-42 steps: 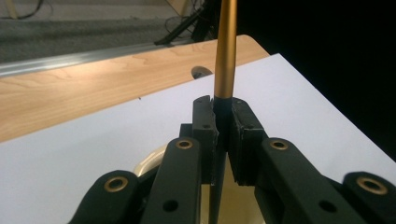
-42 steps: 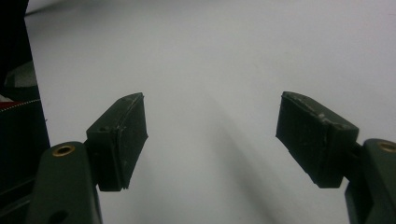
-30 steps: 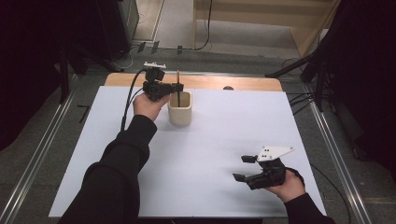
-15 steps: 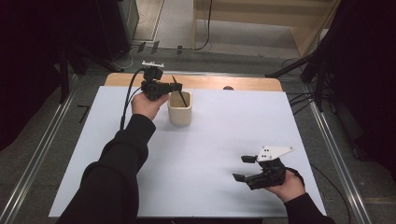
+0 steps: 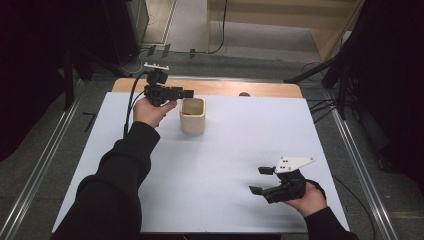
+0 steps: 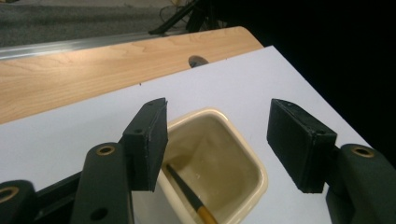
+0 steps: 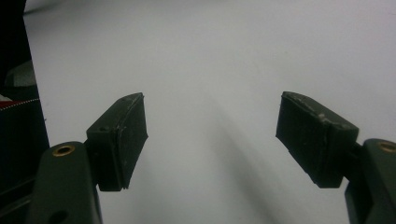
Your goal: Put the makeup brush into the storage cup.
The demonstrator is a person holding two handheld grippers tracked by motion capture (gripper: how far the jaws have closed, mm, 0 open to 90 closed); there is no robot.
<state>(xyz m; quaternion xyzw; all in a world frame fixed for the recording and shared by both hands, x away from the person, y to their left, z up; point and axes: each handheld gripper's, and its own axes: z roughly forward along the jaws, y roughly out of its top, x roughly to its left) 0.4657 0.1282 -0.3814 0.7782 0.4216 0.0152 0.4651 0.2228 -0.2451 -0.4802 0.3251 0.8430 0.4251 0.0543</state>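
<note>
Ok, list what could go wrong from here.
1. The left gripper has just been opening right above the cup; pulling back low, a jaw could clip the rim and tip it.
2. The brush leans inside the cup, so a knock might spill it out.

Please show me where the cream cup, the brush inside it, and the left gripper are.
cream cup (image 5: 192, 121): high view, front wall.
brush (image 6: 189, 191): left gripper view, dark shaft inside the cup.
left gripper (image 6: 217, 140): left gripper view, midway between its fingers.
</note>
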